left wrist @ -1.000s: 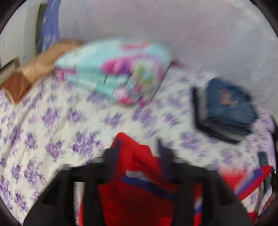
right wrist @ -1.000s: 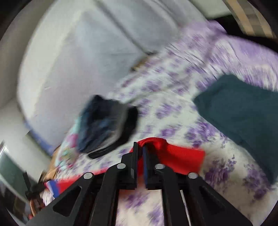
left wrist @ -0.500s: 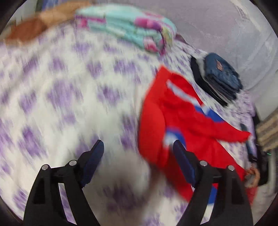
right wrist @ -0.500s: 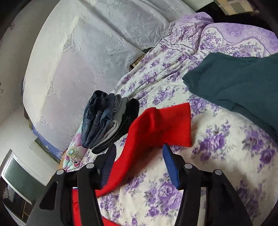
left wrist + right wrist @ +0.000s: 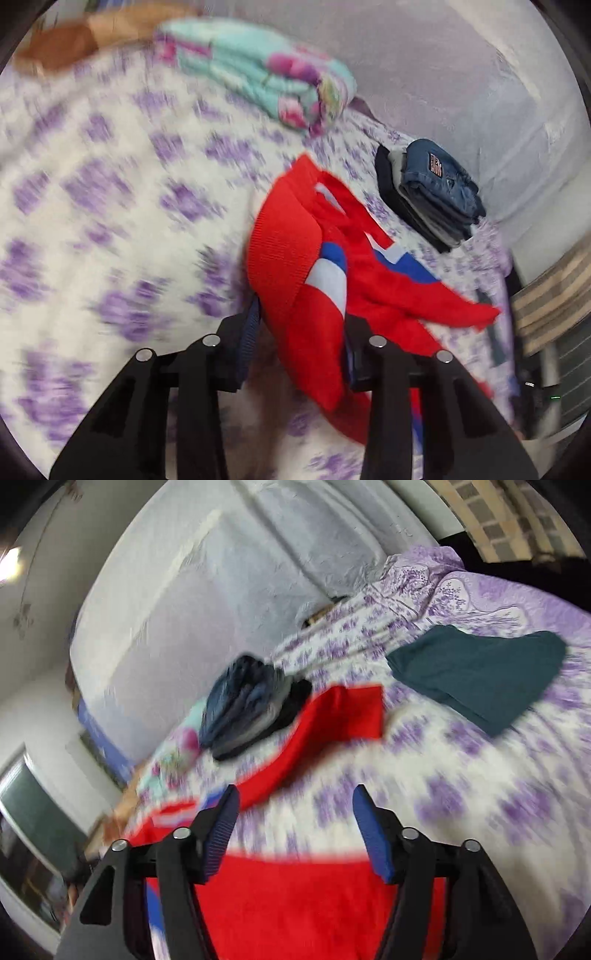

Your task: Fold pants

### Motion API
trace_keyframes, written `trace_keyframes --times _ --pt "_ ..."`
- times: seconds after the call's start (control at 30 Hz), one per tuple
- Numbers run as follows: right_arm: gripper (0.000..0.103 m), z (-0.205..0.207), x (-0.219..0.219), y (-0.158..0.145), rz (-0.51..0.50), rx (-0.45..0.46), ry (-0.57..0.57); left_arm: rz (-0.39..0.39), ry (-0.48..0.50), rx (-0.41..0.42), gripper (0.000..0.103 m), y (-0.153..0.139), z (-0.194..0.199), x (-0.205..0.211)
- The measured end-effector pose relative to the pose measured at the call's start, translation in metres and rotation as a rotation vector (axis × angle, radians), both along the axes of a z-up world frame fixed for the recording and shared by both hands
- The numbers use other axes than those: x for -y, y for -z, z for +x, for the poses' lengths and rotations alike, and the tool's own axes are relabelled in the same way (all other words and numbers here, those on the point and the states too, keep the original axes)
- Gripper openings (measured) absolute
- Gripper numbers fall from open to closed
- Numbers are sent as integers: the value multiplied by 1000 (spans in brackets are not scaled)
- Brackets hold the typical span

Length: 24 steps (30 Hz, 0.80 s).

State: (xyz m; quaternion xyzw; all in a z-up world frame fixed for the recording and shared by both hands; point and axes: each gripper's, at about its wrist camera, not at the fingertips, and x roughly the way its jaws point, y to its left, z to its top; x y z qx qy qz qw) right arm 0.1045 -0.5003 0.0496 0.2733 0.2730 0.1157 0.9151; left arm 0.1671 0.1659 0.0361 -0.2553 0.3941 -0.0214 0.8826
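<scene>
Left wrist view: your left hand-held gripper (image 5: 301, 339) has just been closing and now pinches the ribbed waistband of the red pants (image 5: 284, 254), which lie spread on the floral bed (image 5: 110, 221). Your right hand-held gripper (image 5: 295, 823) has just been opening; it hangs released, nothing between its jaws, above the near red cloth. You look midway through a fold, and the next move likely calls for the right to catch the matching edge. Counted: one pair of red pants, one stack of folded jeans (image 5: 432, 192), one dark green garment (image 5: 480, 679), one folded floral blanket (image 5: 266, 81).
</scene>
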Motion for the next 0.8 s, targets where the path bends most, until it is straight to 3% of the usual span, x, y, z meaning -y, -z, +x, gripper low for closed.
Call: trace_keyframes --times 0.1,0.2,0.27,0.37,0.4,0.5,0.63,0.73,0.8 --pt "64 -42 12 9 -22 -89 2 46 -17 35 35 -15 -24 -3" --pt "65 -67 25 34 75 -196 -13 103 -34 45 35 -21 -41 -7" --pt "64 -66 28 56 179 -257 -41 118 -44 8 36 -9 -44 -14" --pt "63 -45 17 67 171 -253 -78 61 -54 -68 36 17 -43 -27" --pt "59 -35 13 69 166 -248 -87 48 -56 -82 37 24 -44 -31" --pt "13 -5 5 76 149 -237 -80 57 -64 -91 37 32 -49 -30" --pt "7 -20 5 49 103 -131 -88 80 -40 -58 37 15 -64 -25" --pt "11 -42 17 38 20 -155 -68 142 6 -122 57 20 -70 -18" --pt "29 -46 19 52 -172 -282 -42 245 16 -165 85 27 -72 -18"
